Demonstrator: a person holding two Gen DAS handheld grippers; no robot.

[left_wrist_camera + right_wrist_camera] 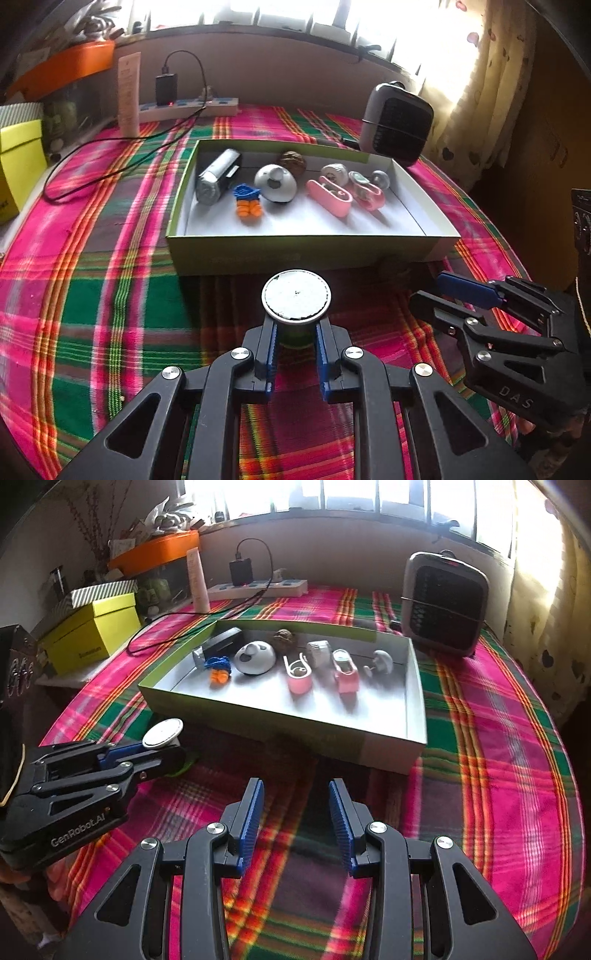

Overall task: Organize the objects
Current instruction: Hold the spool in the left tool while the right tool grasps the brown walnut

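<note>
Blue-padded left gripper [294, 328] fingers clamp a small jar [296, 300] before the box [310, 253].

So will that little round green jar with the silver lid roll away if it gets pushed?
Upright, the little round green jar with the silver lid probably stays put. Tipped over, it may roll. The left gripper pinches it, so it seems stiff.

Open box on the cloth

The box [258, 254] sat mid-cloth [110, 295]; a heater [397, 122] stood behind it, a power strip [188, 107] far left.
</note>
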